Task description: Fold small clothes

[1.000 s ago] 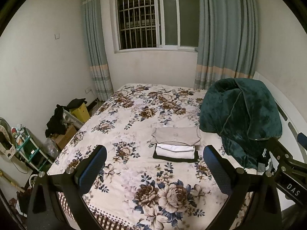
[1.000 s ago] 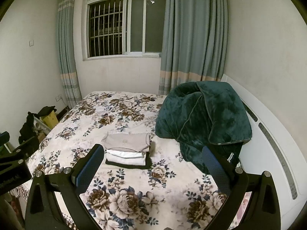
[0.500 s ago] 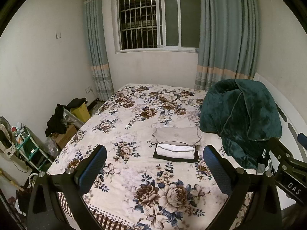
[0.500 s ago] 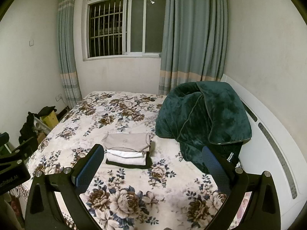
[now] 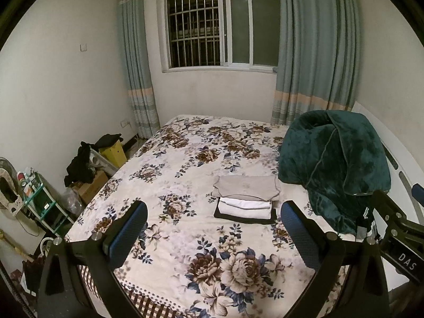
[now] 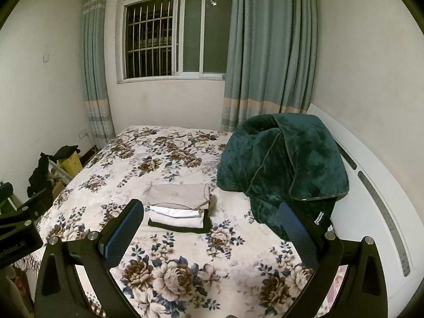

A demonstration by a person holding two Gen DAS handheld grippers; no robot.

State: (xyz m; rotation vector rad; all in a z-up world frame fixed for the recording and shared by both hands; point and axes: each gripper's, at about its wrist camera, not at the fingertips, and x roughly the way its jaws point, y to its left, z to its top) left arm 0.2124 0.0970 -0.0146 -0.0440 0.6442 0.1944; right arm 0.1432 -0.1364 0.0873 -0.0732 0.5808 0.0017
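my left gripper (image 5: 213, 228) hangs wide open above the bed (image 5: 185, 159), holding nothing; my right gripper (image 6: 212, 228) is spread open and empty too. beyond them the folded clothes (image 5: 246, 198) sit stacked mid-bed, just beside a heaped green blanket (image 5: 336, 164).

folded clothes stack (image 5: 246, 203) on floral bedspread (image 5: 185, 180), beside green blanket (image 5: 336, 169), beyond wide-apart jaws
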